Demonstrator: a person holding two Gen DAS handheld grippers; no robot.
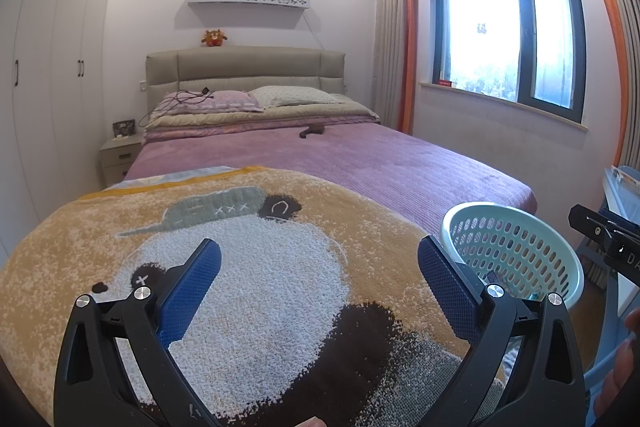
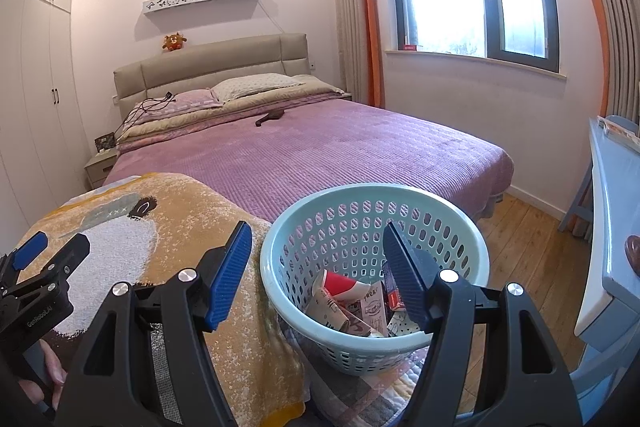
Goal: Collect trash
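Most of the gathering looks done. The pale green perforated plastic basket stands at the foot of the bed, just beside the tan panda-patterned fleece blanket, and crumpled paper wrappers and small cartons already lie in its bottom. I see no loose litter on the blanket or on the purple ribbed bedspread. A small dark object lies up near the pillows, too far off for me to say whether it is rubbish.

The right gripper hangs over the basket rim, jaws wide apart, holding and touching nothing. The left gripper hovers over the blanket, equally spread and empty.

Next, I would judge, comes either a sweep for leftover scraps or a careful look at that dark thing.
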